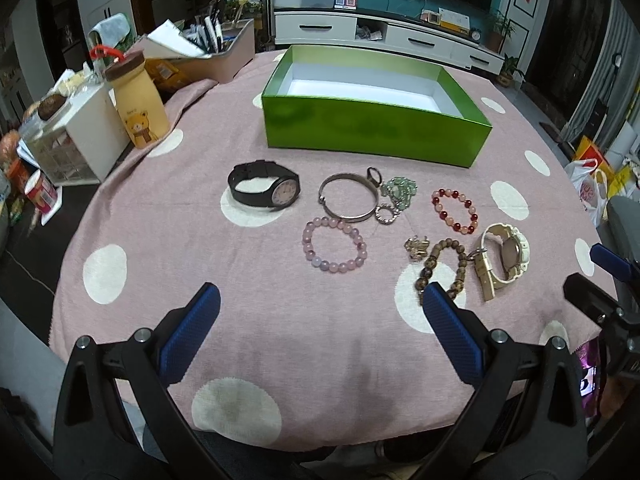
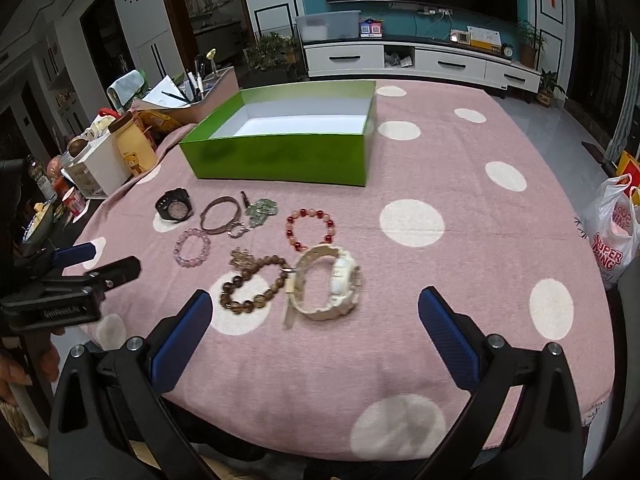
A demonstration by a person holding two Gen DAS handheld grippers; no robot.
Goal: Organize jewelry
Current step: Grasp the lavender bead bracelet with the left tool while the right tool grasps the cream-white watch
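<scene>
Bare cloth before jewelry; box behind.

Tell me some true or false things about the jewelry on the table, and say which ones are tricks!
1. The green box has nothing in it. True.
2. The black watch sits inside the box. False: it lies on the pink tablecloth, in front of the box.
3. The left gripper is open and holds nothing. True.
4. The right gripper grips the white watch. False: it is open, and the watch lies on the cloth.
</scene>
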